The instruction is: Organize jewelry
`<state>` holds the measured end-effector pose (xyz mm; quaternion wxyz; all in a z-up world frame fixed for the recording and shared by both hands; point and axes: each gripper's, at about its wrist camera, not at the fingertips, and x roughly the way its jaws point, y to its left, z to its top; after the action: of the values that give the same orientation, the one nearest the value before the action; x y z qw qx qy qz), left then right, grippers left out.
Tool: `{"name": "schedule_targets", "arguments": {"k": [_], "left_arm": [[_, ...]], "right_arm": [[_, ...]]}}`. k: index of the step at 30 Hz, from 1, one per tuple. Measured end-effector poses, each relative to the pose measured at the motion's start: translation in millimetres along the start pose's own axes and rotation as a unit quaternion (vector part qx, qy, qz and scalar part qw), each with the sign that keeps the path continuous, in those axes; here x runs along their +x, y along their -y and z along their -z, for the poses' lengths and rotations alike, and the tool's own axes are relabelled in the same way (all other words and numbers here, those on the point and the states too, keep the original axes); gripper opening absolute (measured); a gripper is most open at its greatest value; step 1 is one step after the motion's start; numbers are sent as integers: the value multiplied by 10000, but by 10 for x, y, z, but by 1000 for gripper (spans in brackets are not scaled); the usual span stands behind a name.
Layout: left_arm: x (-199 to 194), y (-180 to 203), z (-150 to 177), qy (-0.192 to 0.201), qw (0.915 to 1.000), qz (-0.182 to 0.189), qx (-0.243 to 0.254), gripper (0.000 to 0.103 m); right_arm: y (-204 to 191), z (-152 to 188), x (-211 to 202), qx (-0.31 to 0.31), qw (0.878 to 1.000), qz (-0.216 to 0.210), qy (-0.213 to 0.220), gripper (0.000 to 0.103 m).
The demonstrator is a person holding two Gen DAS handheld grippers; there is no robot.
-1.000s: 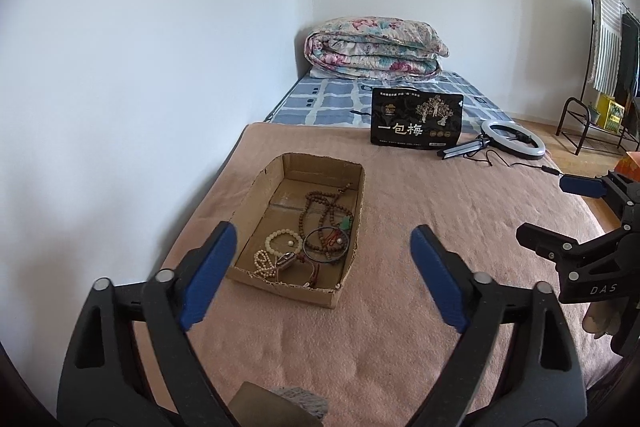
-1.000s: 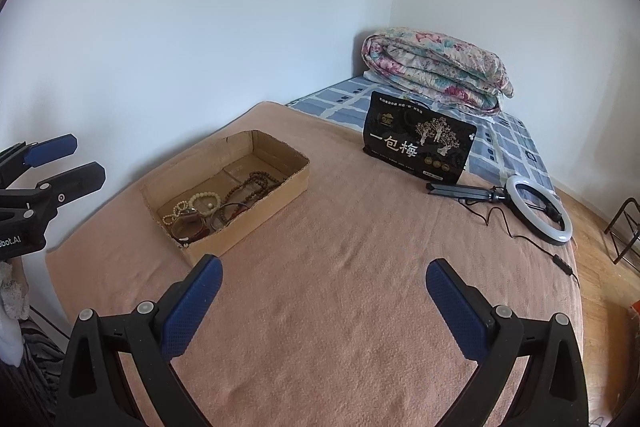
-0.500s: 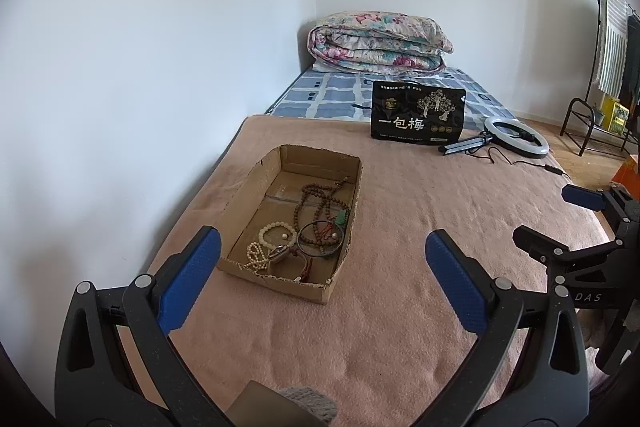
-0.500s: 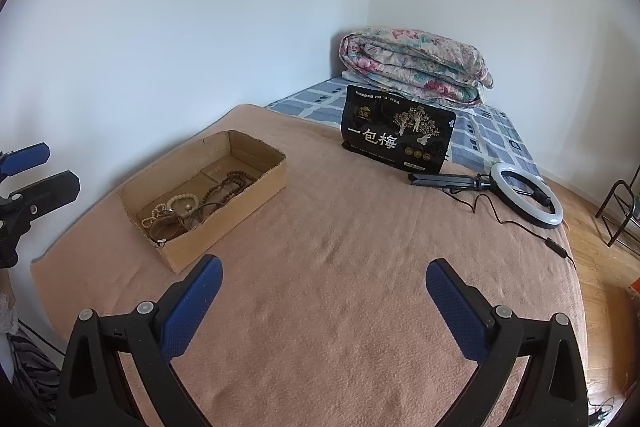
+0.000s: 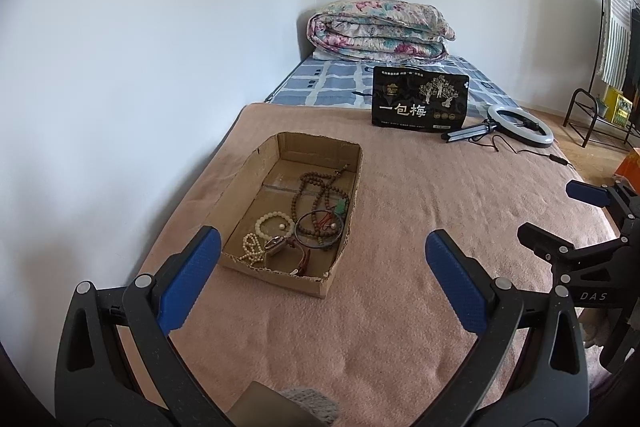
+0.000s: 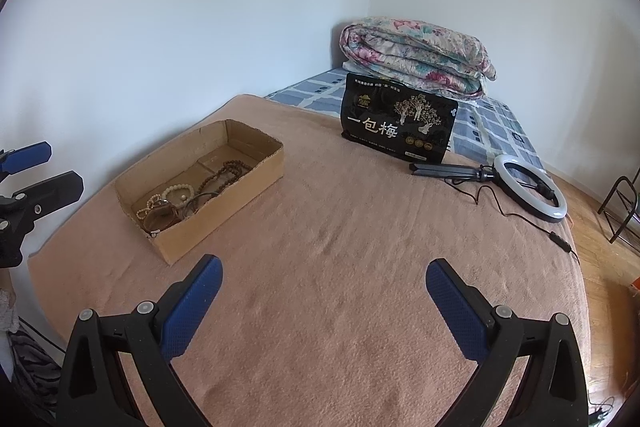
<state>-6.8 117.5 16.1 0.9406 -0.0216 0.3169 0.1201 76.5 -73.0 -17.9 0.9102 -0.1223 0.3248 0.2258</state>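
Bed point(image 5: 400, 307) under pink blanket, carrying cardboard box point(image 5: 344, 187) left, black pouch point(image 5: 420, 103) and ring light point(image 5: 520, 127) lying far, folded quilt point(image 5: 380, 31) sitting farthest

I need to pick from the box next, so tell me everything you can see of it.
The box is a shallow, open-topped brown cardboard tray, long and rectangular, with a ragged torn near rim. It sits flat on the pink blanket near the wall side of the bed. Its near half holds a tangle of jewelry: cream bead bracelets, brown bead strands, a dark bangle, a watch-like piece. The far half is mostly bare. Neither tool touches it.
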Motion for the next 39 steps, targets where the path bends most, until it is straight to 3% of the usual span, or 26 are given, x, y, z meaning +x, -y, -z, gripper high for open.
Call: {"name": "schedule_targets", "arguments": {"k": [39], "left_arm": [[7,-24,6,4,10000,-29,-25,103]], "right_arm": [[19,52,16,-4,10000,-9,-79,103]]}}
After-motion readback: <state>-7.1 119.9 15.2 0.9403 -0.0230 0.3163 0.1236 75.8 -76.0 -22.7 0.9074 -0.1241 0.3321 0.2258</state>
